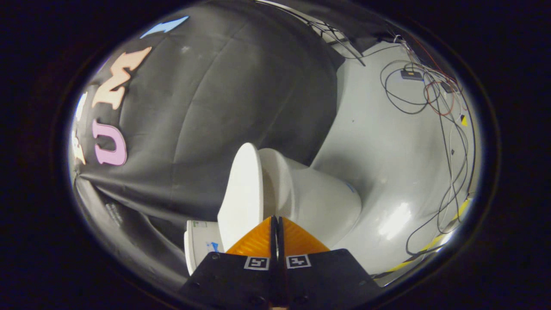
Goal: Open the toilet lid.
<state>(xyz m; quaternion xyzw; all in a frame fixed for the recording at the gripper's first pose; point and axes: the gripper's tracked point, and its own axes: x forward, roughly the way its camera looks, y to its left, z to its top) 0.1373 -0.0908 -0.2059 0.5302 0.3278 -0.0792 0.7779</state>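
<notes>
Black cloth hangs as the booth's wall [224, 99] across the left and far side, and a pale grey floor [387, 142] spreads out to the right, glossy where light strikes it. Loose cables [434, 99] trail over the far right of that floor, with a small dark box [412, 75] among them and a strip of yellow-and-black tape [434, 243] nearer in.

From the gripper view, the whole scene is rolled to one side, so the gripper [276, 224] is plainly held twisted about its own line of sight. Its 2 fingers are pressed together, tips meeting with only a thin seam between them, and nothing is pinched there.

Just ahead of the fingertips, touching or nearly so, stands the toilet lid [241, 193], a white oval seen almost edge-on, its long axis running from the fingers away toward the cloth wall. It is already parted from the toilet bowl [318, 202], which bulges out to the right of it. A white tank [200, 245] sits near and left, beside the fingers.
</notes>
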